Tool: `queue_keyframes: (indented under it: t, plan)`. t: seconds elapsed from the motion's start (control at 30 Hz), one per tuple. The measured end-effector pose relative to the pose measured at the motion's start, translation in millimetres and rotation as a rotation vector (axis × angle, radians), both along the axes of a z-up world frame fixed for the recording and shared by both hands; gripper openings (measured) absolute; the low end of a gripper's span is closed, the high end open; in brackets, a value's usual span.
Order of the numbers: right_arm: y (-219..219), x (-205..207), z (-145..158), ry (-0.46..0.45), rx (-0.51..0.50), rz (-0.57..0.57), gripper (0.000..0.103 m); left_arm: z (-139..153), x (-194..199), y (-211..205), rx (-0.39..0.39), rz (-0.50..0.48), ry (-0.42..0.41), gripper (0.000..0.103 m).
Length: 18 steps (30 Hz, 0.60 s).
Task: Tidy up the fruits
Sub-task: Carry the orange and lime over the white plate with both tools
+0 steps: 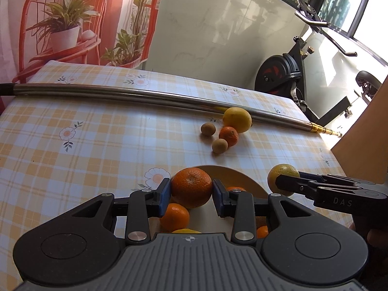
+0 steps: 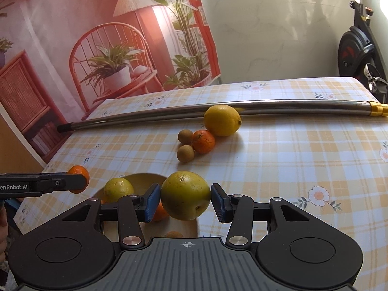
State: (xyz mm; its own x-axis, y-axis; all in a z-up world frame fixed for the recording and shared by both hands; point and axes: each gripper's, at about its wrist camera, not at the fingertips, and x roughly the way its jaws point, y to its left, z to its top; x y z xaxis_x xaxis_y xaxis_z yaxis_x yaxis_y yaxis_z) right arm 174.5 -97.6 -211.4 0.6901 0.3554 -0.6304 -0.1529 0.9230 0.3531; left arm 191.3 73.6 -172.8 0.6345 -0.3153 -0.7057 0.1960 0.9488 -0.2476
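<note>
My left gripper (image 1: 191,190) is shut on an orange (image 1: 191,186) and holds it above the cream bowl (image 1: 238,178), which holds several citrus fruits. My right gripper (image 2: 185,197) is shut on a yellow-green citrus (image 2: 185,195) over the same bowl (image 2: 143,181); this citrus also shows in the left wrist view (image 1: 282,177). The left gripper's orange also shows in the right wrist view (image 2: 78,178). On the table lie a lemon (image 2: 222,120), a small mandarin (image 2: 203,141) and two brown round fruits (image 2: 185,136) (image 2: 185,154).
A long steel pole (image 1: 145,95) lies across the checked tablecloth (image 1: 97,145) behind the loose fruits. An exercise bike (image 1: 291,72) stands beyond the table's far right edge. A printed backdrop hangs at the back left.
</note>
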Motion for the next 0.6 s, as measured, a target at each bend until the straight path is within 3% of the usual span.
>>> queue_keyframes:
  t: [0.6]
  plan:
    - [9,-17,4,-0.002,0.007,0.018,0.042,-2,-21,-2,-0.004,-0.017,0.006,0.039]
